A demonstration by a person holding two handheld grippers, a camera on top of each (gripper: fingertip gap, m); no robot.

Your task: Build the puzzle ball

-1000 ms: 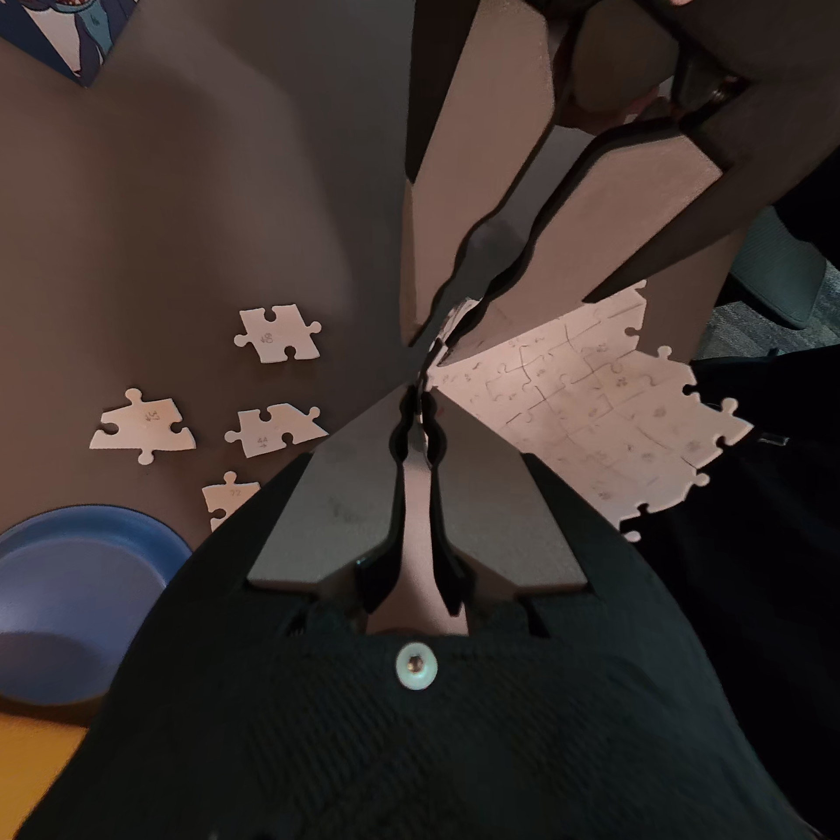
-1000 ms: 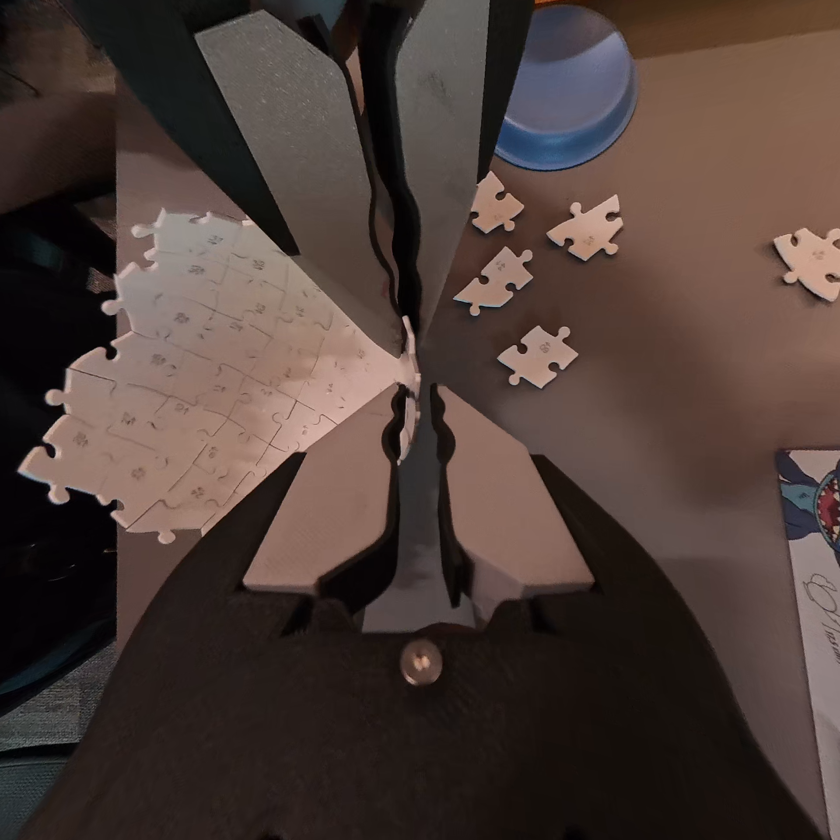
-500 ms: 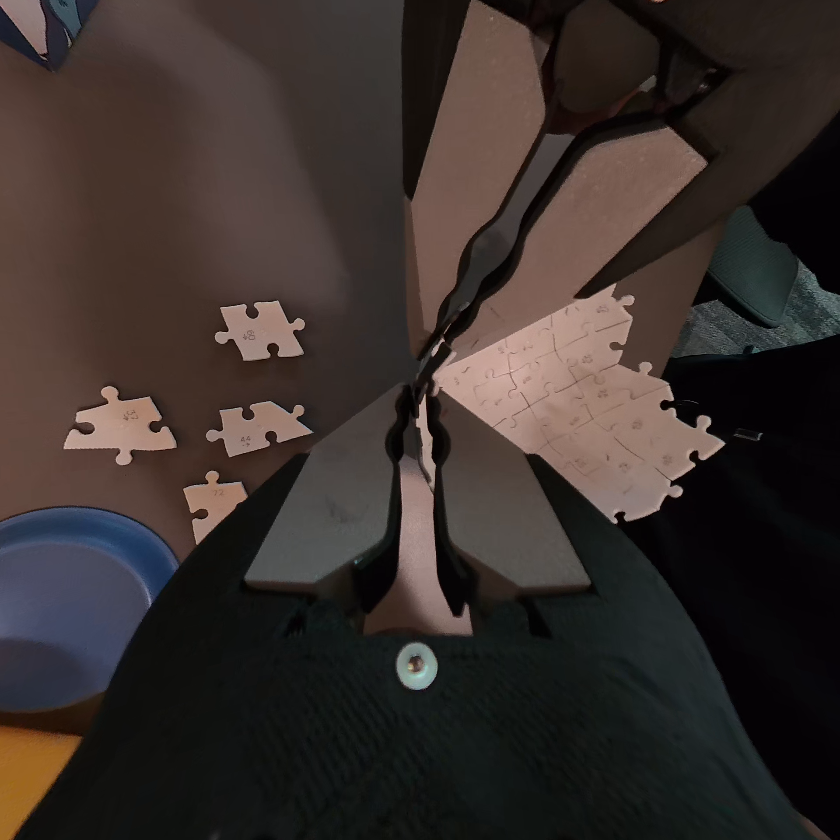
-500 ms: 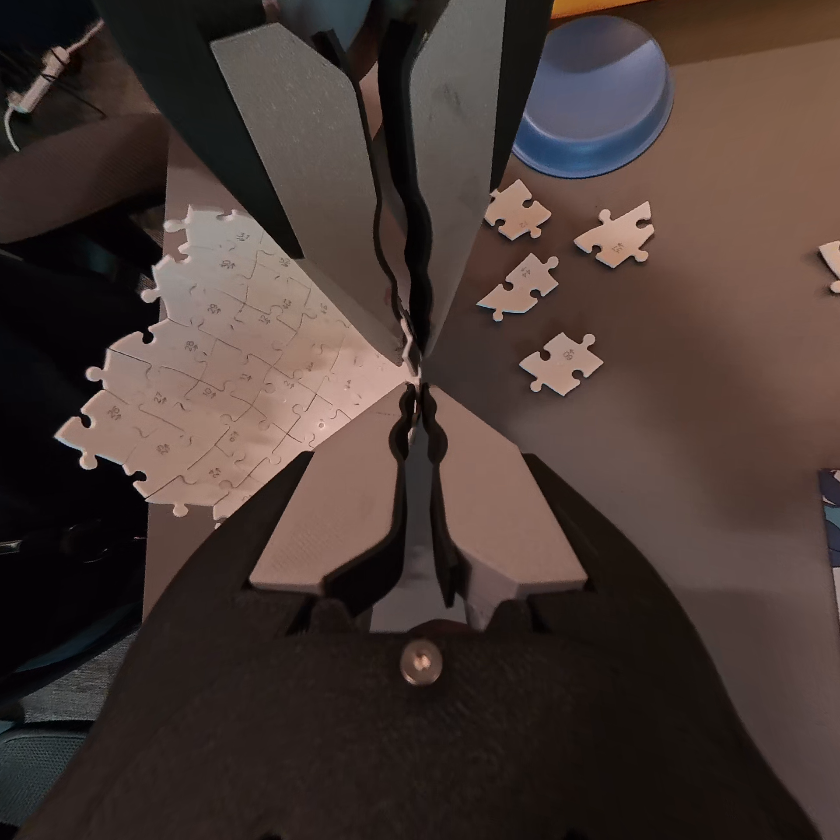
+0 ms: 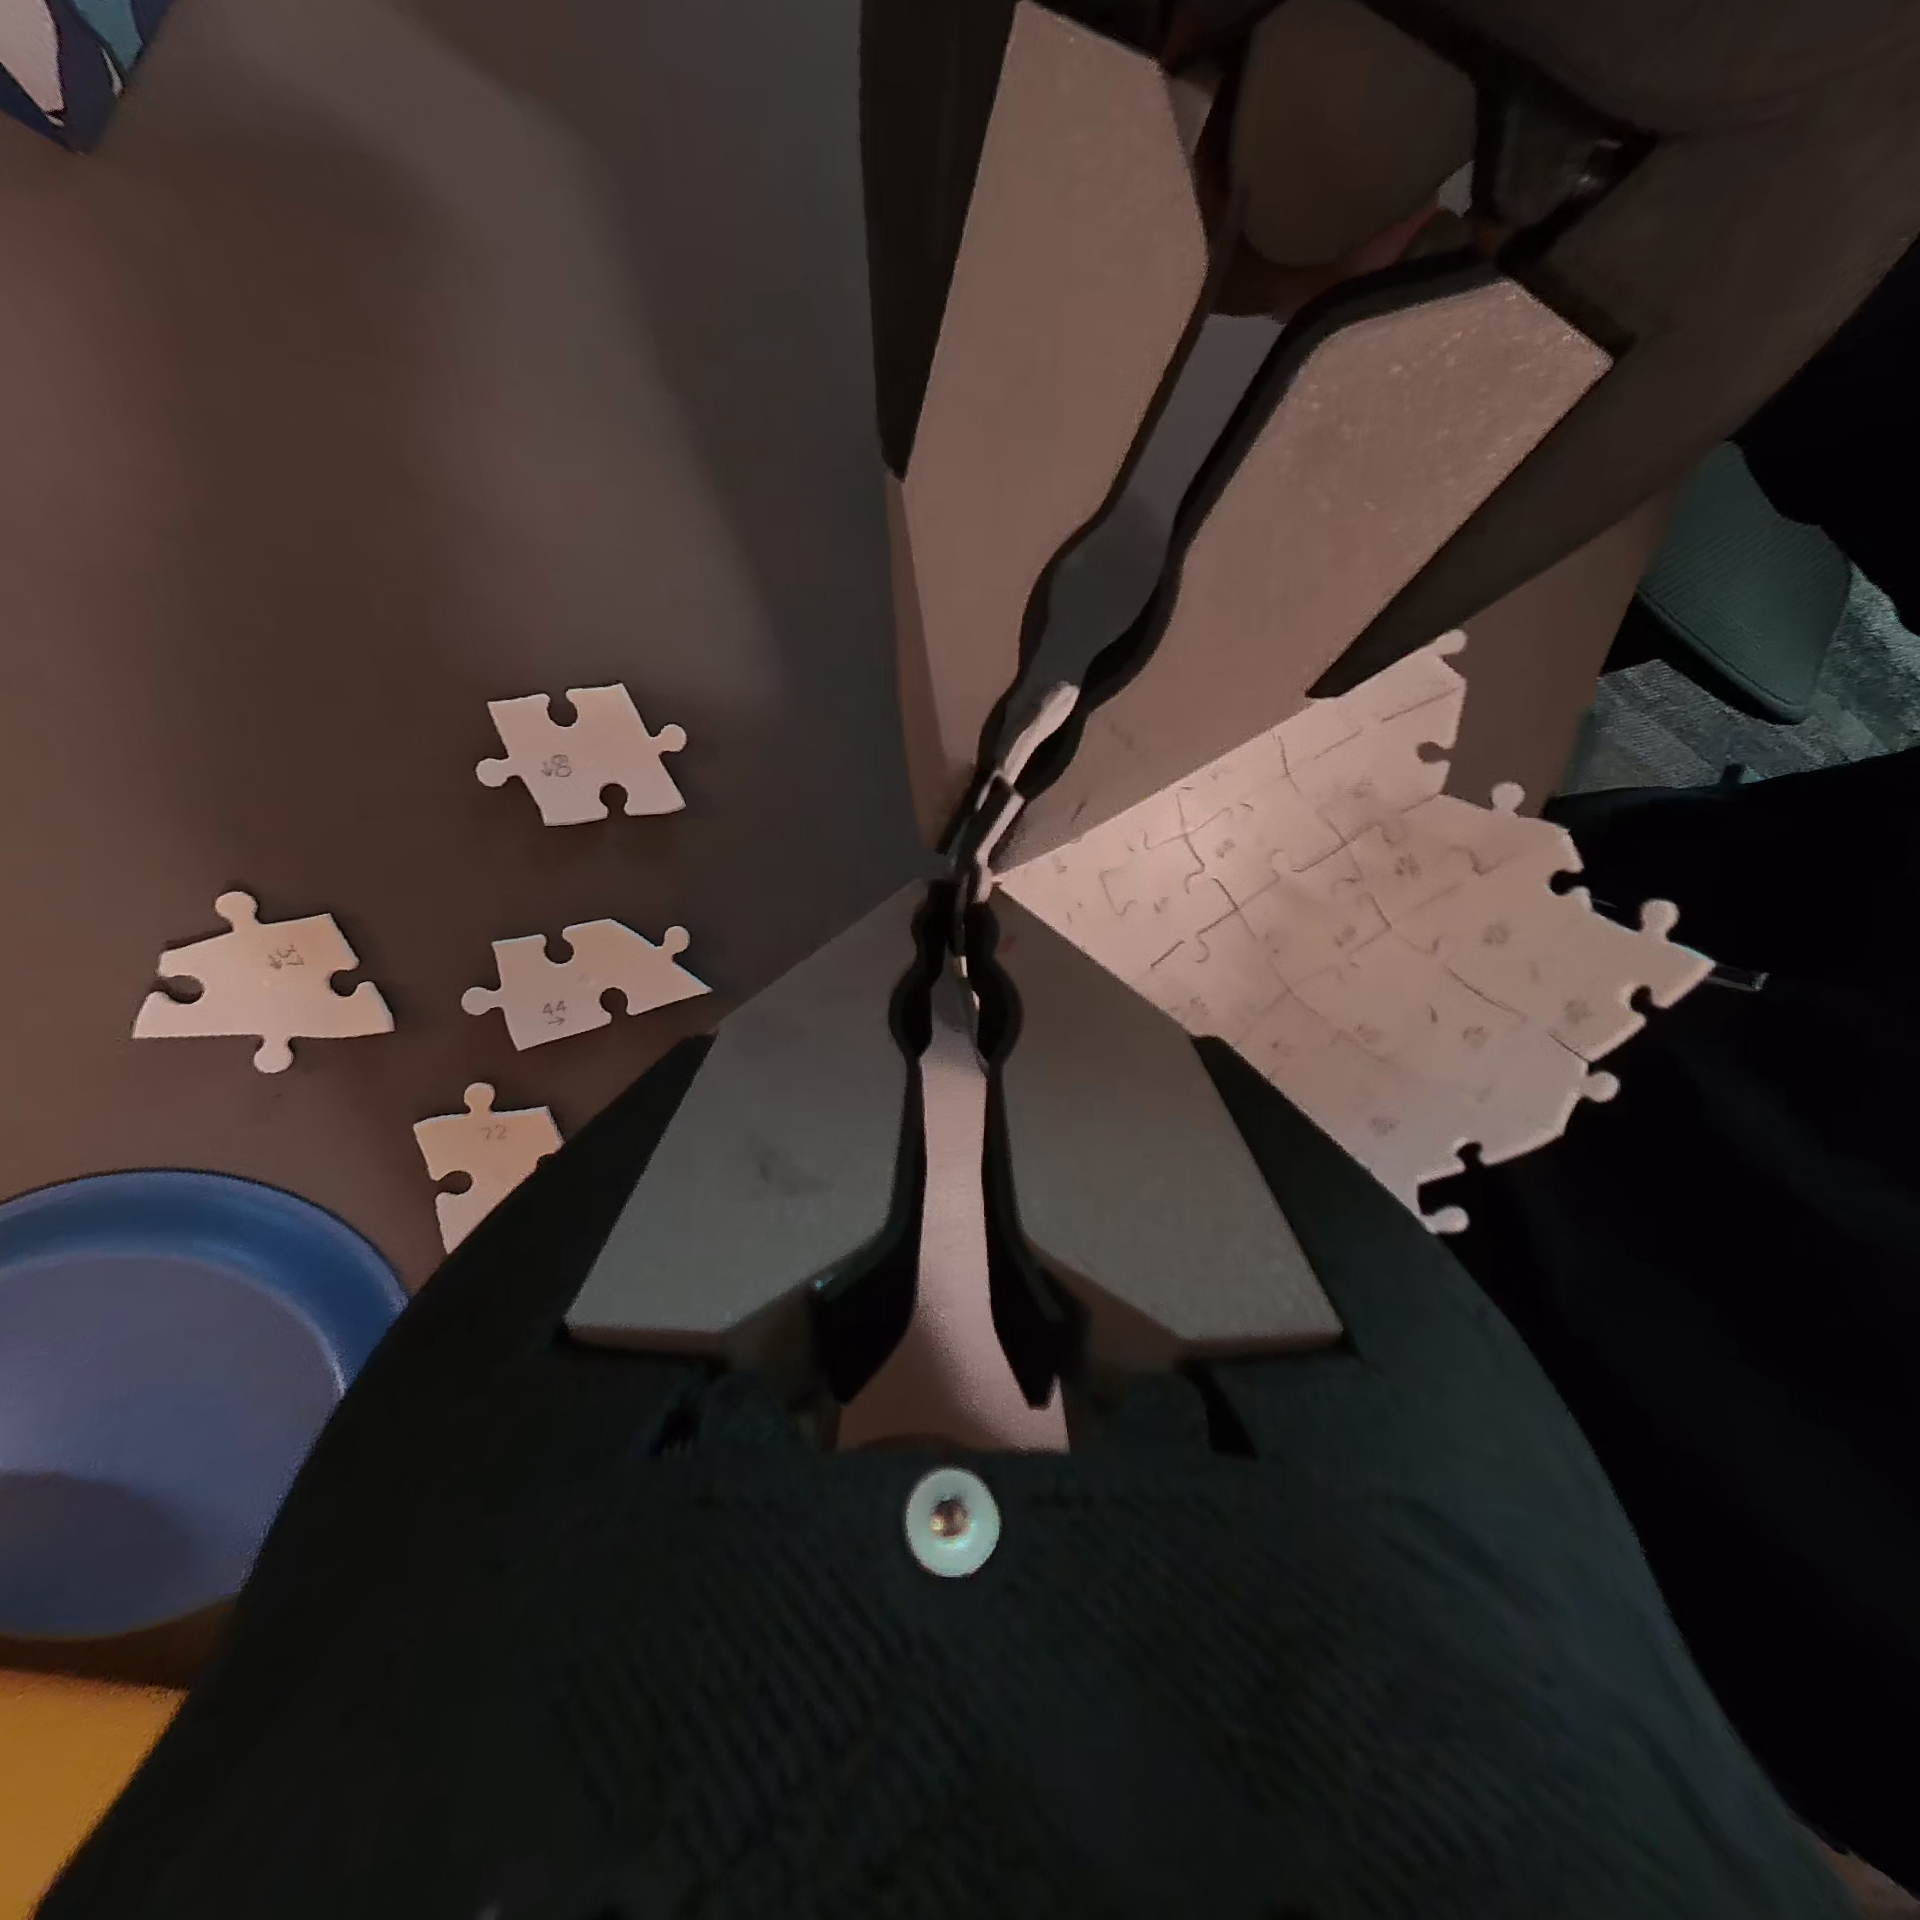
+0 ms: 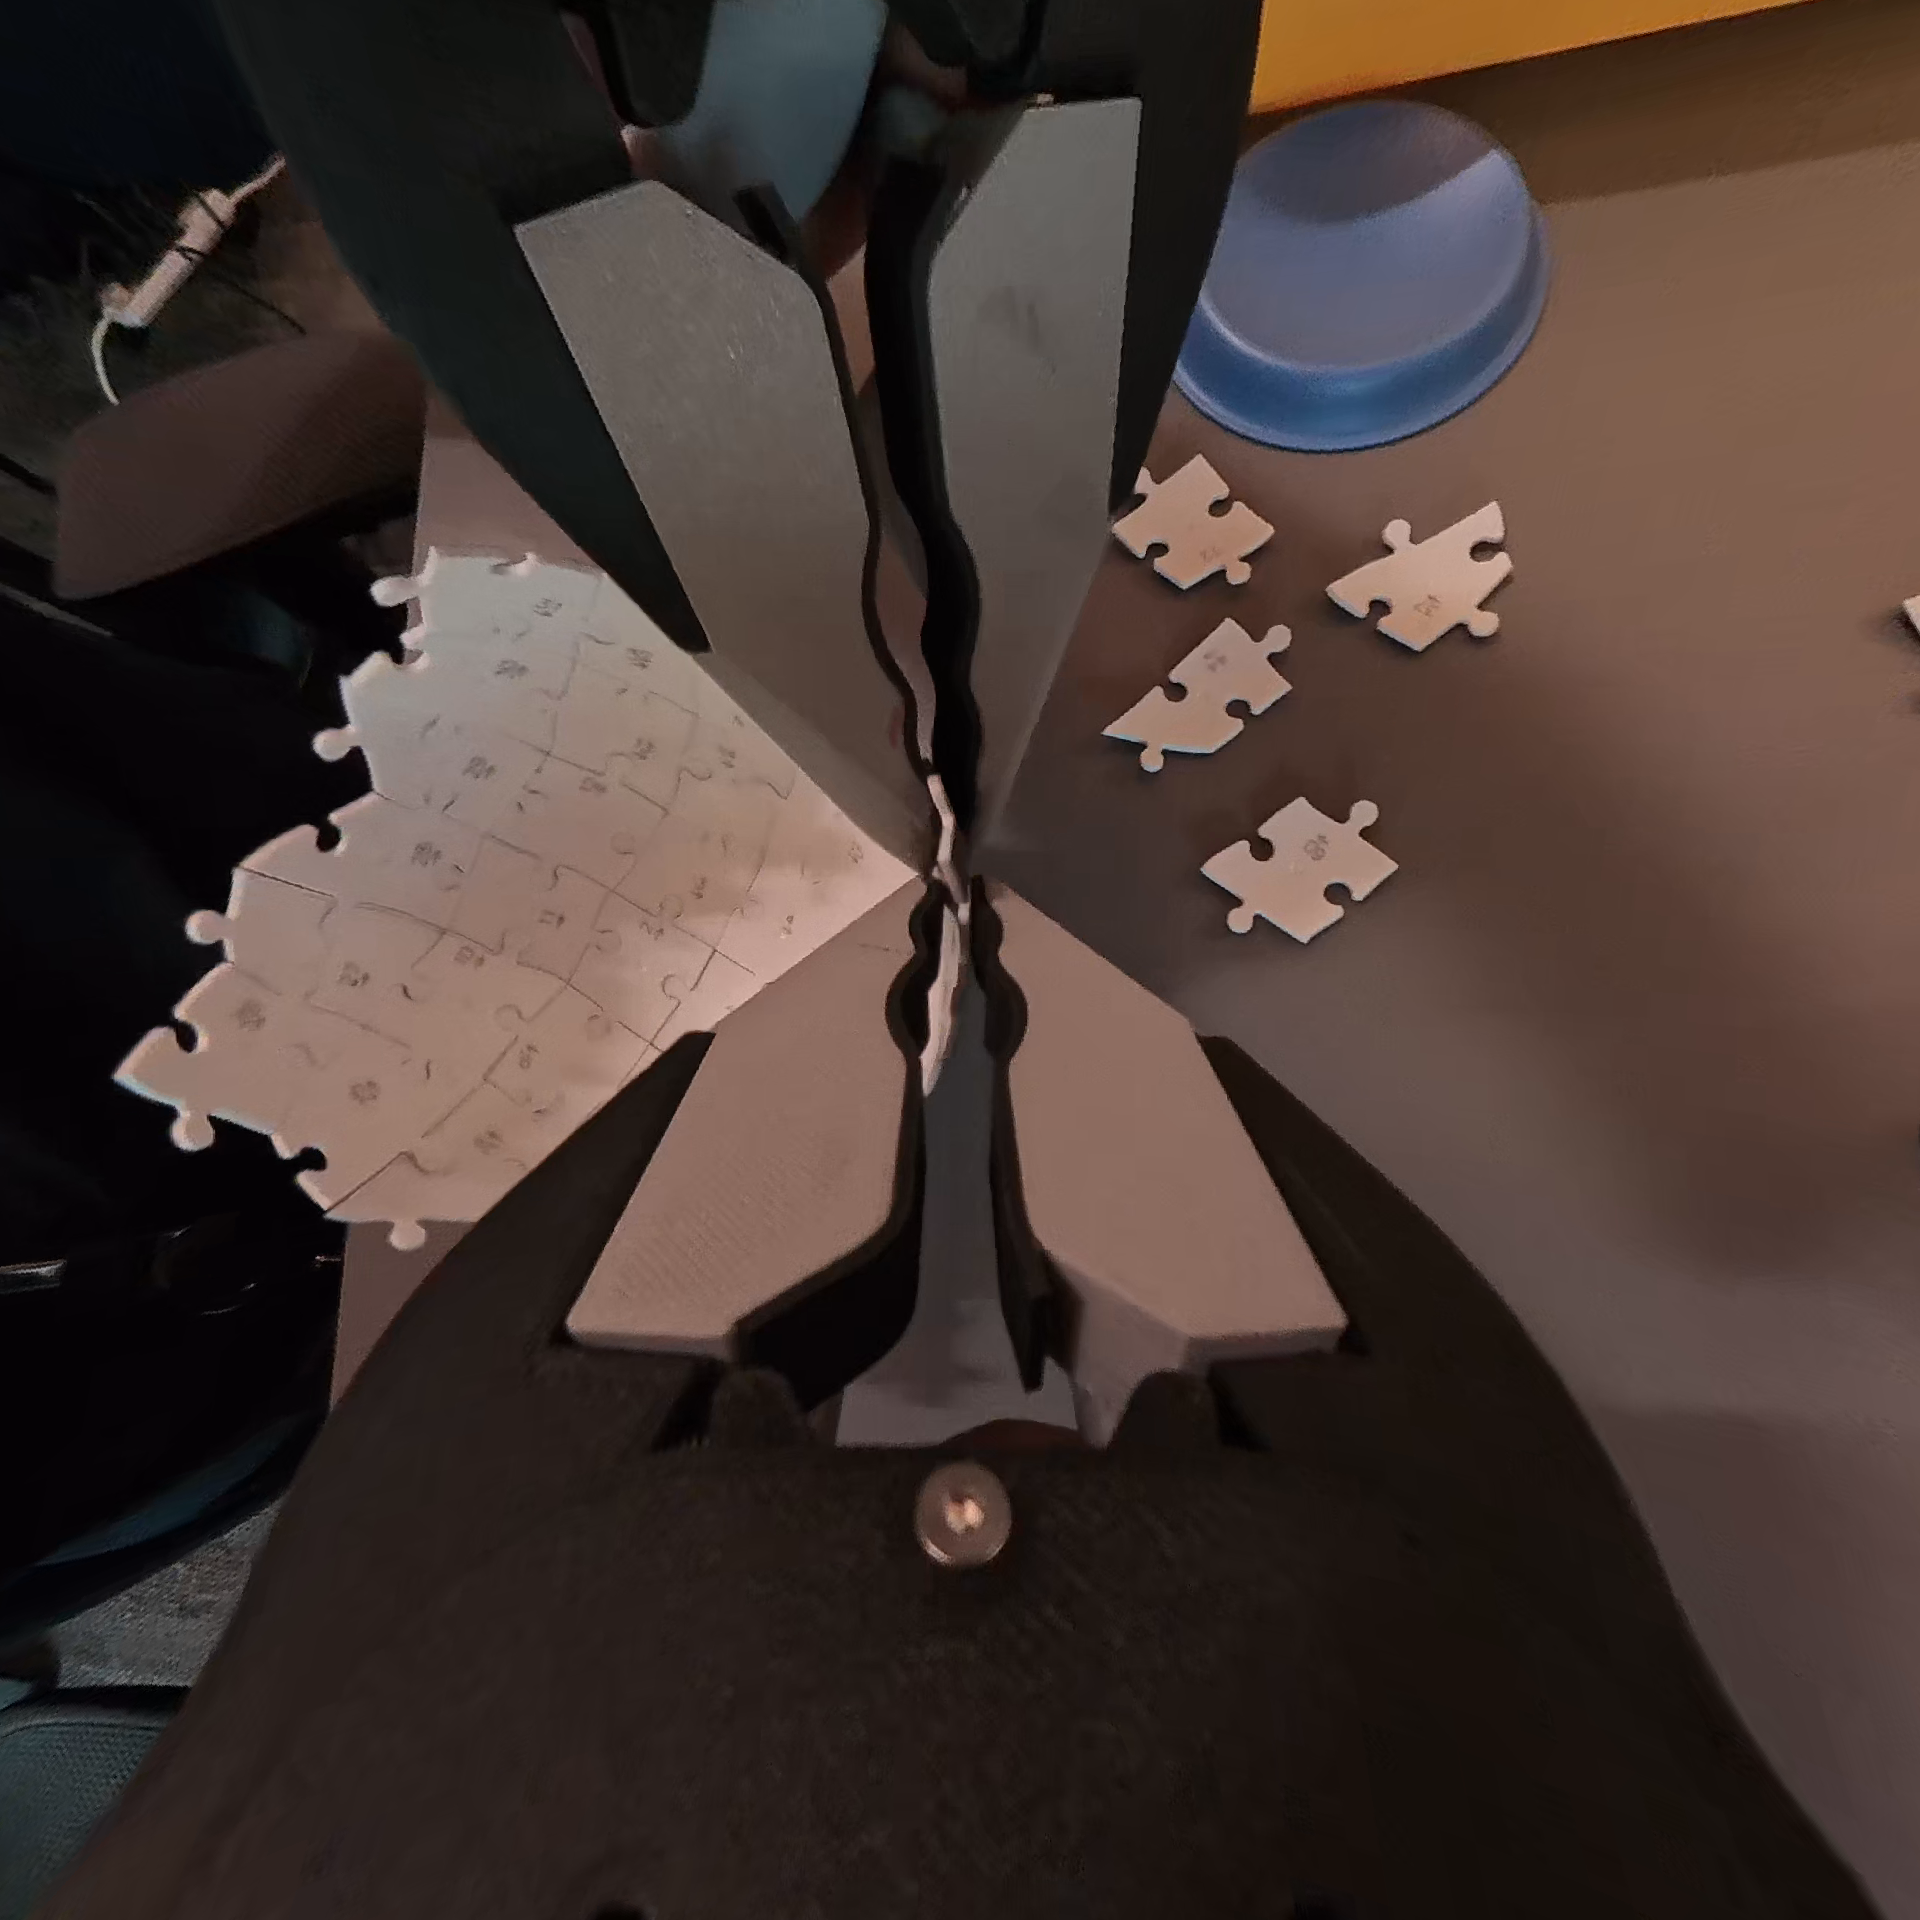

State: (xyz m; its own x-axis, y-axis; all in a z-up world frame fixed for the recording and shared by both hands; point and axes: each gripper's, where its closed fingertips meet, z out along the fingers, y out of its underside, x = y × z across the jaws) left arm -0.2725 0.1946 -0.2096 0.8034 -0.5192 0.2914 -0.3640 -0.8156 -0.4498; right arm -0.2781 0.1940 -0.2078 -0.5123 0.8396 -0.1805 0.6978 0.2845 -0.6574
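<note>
Here the left gripper (image 5: pixel 951 914) and right gripper (image 6: pixel 951 920), tips nearly touching, have drawn closer over the last second, both clamped on the curved white panel of joined puzzle pieces (image 6: pixel 499 904); presumably seating an edge piece. Loose white pieces (image 6: pixel 1299 868) lie beside it.

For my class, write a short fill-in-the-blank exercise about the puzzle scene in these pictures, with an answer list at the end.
1. The bowl near the loose pieces is ____ in colour.
2. The left wrist view shows ____ loose puzzle pieces lying on the table.
3. The left hand-held gripper and right hand-held gripper meet tip to tip at the edge of the assembled puzzle ____.
4. All pieces lie with their ____ backs up.

Answers: blue; four; section; white
</note>
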